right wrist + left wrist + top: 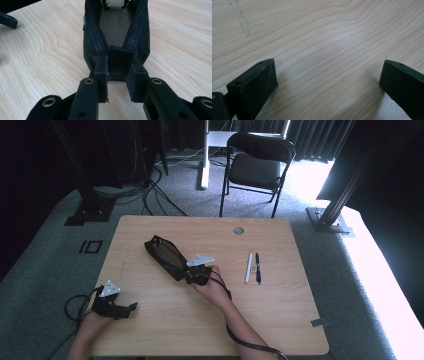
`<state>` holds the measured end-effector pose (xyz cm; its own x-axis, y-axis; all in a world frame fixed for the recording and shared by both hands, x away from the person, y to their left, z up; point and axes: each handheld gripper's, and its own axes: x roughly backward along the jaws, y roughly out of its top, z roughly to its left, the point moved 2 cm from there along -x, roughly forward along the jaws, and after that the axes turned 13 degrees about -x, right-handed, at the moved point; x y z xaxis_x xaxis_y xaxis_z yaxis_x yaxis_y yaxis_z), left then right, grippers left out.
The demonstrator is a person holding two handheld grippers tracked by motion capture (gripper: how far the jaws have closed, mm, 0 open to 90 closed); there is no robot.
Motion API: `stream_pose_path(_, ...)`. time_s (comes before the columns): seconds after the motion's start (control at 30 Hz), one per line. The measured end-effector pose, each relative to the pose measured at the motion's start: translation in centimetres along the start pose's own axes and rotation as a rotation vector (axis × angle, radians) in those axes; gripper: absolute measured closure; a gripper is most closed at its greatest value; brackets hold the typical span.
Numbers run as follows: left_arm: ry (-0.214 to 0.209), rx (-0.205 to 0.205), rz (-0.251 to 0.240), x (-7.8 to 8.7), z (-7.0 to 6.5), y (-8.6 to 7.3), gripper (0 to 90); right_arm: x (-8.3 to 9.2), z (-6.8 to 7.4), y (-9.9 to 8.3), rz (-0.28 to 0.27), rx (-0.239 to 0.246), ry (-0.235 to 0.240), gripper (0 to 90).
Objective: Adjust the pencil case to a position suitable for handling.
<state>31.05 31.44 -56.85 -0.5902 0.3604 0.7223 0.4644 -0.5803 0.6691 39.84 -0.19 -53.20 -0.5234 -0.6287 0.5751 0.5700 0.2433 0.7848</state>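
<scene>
A black mesh pencil case (pixel 164 256) lies unzipped and slantwise on the wooden table (pixel 280 320), left of centre. My right gripper (pixel 187 276) sits at its near end. In the right gripper view the jaws are shut on the fabric tab (pixel 117 62) at the end of the case (pixel 115 27), where the two zip lines meet. My left gripper (pixel 129 308) rests low at the table's front left, apart from the case. Its jaws (pixel 328 72) stand wide open over bare wood with nothing between them.
A white pen (pixel 248 267) and a dark blue pen (pixel 258 268) lie side by side right of centre, with a small pale item (pixel 254 268) between them. A cable hole (pixel 238 230) is near the far edge. A black folding chair (pixel 257 162) stands beyond the table.
</scene>
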Motion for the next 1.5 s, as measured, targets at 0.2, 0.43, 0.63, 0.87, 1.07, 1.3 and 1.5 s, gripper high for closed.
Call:
stream_pose_path(0.2, 0.0, 0.0, 0.0, 0.0, 0.0, 0.0, 1.6, 1.9, -1.2, -0.9, 0.009, 0.01, -0.016, 72.7)
stream_pose_path(0.43, 0.0, 0.0, 0.0, 0.0, 0.0, 0.0, 1.6, 4.6, -2.5, -2.1, 0.042, 0.015, -0.015, 72.8)
stream_pose_path(0.63, 0.0, 0.0, -0.001, 0.0, 0.0, 0.0, 1.6, 6.5, -3.5, -3.3, 0.052, 0.007, -0.026, 72.7)
stream_pose_path(0.87, 0.0, 0.0, -0.001, 0.0, 0.0, 0.0, 1.6, 9.0, -4.4, -5.1, 0.047, -0.017, -0.037, 72.7)
stream_pose_path(1.07, 0.0, 0.0, -0.001, 0.0, 0.0, 0.0, 1.6, 10.8, -4.6, -6.3, 0.055, -0.011, -0.044, 72.7)
stream_pose_path(1.3, 0.0, 0.0, -0.001, 0.0, 0.0, 0.0, 1.6, 12.4, -5.1, -7.3, 0.057, -0.023, -0.057, 72.6)
stream_pose_path(1.5, 0.0, 0.0, -0.001, 0.0, 0.0, 0.0, 1.6, 13.7, -5.3, -8.4, 0.059, -0.029, -0.066, 72.6)
